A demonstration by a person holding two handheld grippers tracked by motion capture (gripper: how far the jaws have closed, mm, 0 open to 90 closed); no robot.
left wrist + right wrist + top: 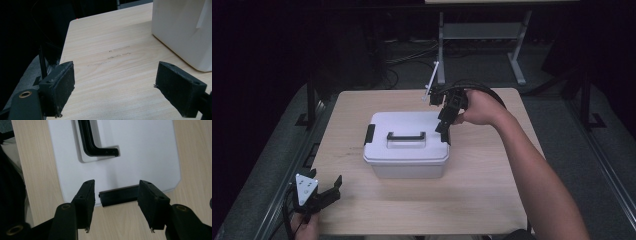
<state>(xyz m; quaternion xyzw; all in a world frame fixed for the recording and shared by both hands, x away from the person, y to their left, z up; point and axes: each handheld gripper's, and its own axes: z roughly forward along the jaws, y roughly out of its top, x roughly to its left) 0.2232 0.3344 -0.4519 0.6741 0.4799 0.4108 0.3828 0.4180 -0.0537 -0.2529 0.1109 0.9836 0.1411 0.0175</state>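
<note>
- Pale wood makes up the table (492, 190), the biggest thing here; it carries a single container and the two tools.
- White plastic storage box (407, 150) stands near the middle of the table, lid on, with a black carry handle (406, 136) lying flat in a recess on top.
- Black latches sit at the two short ends of the lid: the left latch (369, 134) lies down against the box wall and looks fastened, untouched by anything.
- The right latch (119, 195) is the piece being worked. In the right gripper view it lies crosswise between the two jaws, at the lid's edge.
- The right gripper (445, 125), held in a hand reaching in from the far right side, points down at that latch. Its jaws stand partly apart, straddling the latch's ends; the pads do not look pressed on it, so nothing is gripped.
- The left gripper (328, 194) rests at the near left corner of the table, well apart from the box, jaws spread wide with only bare wood between them.
- Judging from this, the opening of the box is at an early stage: one latch is being handled, whether it is already released I cannot tell, the other latch is yet to be undone, and the lid is not yet lifted.
</note>
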